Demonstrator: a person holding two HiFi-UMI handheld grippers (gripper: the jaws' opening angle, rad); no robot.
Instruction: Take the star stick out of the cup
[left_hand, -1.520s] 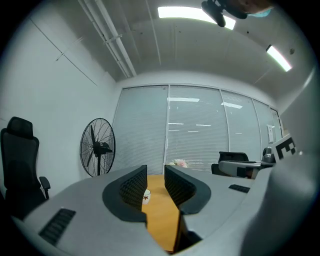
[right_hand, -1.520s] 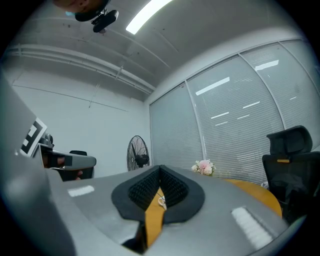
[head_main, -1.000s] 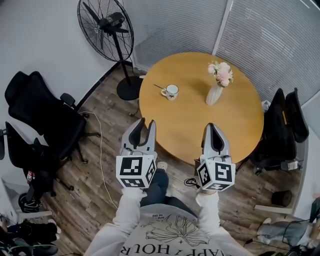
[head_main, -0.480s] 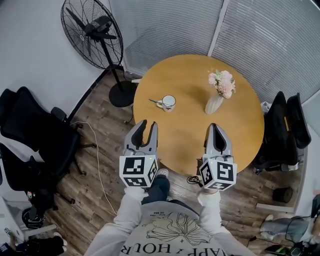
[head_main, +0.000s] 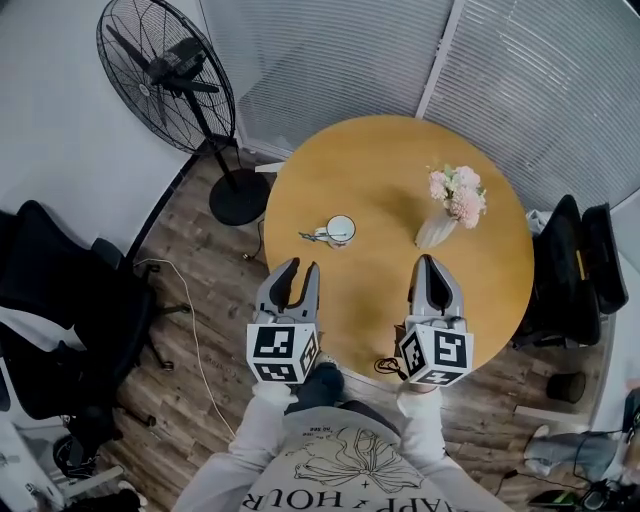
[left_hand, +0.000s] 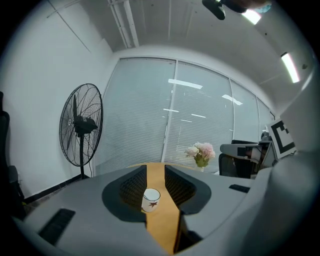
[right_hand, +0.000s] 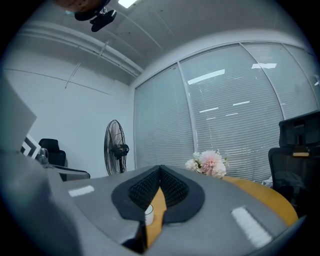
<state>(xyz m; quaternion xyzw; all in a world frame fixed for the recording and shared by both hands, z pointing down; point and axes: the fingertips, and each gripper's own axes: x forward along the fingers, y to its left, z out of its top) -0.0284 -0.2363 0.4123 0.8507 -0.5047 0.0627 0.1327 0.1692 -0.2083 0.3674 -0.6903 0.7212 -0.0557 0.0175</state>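
Note:
A white cup (head_main: 340, 229) stands on the round wooden table (head_main: 400, 150), near its left front edge. A thin stick (head_main: 308, 237) pokes out of it toward the left. My left gripper (head_main: 298, 272) hovers over the table's near edge just short of the cup, open and empty. In the left gripper view the cup (left_hand: 151, 199) shows far off between the jaws of my left gripper (left_hand: 155, 182), with a small reddish star shape on its front. My right gripper (head_main: 431, 268) is held level to the right, shut and empty. In the right gripper view the tips of my right gripper (right_hand: 160, 170) meet.
A white vase of pink flowers (head_main: 452, 203) stands on the table's right half. A black standing fan (head_main: 165, 75) is at the back left. Black office chairs stand left (head_main: 60, 300) and right (head_main: 575, 270). A cable (head_main: 195, 320) lies on the wooden floor.
The view has moved forward toward the table. Both grippers now reach the table's near edge, and the cup lies closer in front of the left gripper.

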